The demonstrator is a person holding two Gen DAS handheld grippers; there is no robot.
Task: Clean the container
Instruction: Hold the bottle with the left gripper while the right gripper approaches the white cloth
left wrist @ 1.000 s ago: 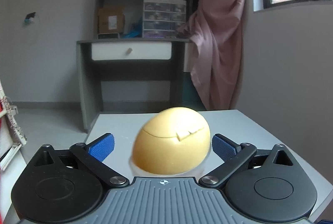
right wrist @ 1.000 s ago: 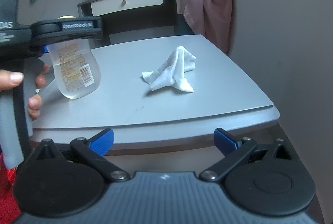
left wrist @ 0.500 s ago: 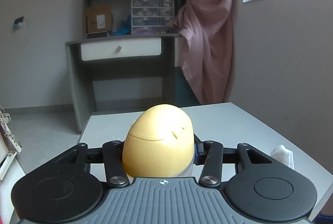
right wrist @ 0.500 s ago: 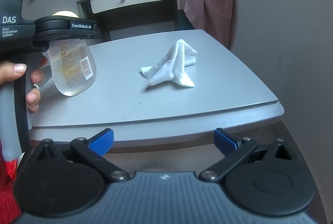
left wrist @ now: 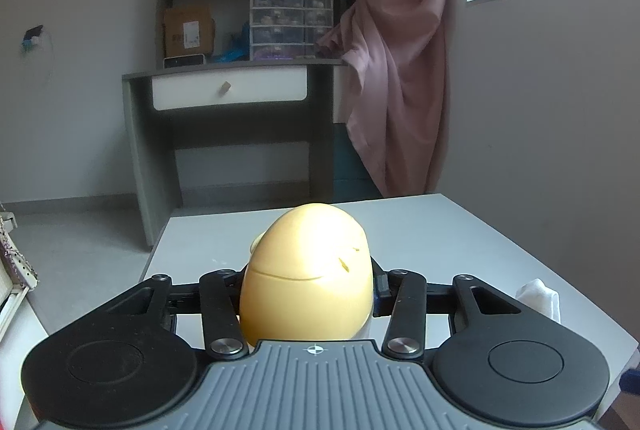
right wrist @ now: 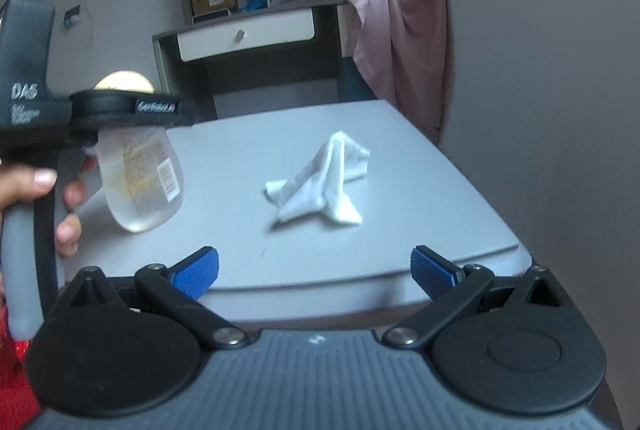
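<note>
- The left wrist view looks forward along its own fingers, tilted slightly down across the grey table (left wrist: 440, 230), with a yellow egg-shaped bottle cap (left wrist: 308, 270) very close to the lens.
- The right wrist view sits just off the table's near edge, facing over it toward the same far wall.
- Both show the crumpled white cloth (right wrist: 324, 182), the grey desk with a white drawer (left wrist: 228, 92) and the pink curtain (left wrist: 400, 70).

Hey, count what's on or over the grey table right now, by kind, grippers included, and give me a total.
Bottles: 1, clear with a yellow cap, held in the left gripper
White cloths: 1
Grippers: 2, the right gripper open and empty
Total: 4
</note>
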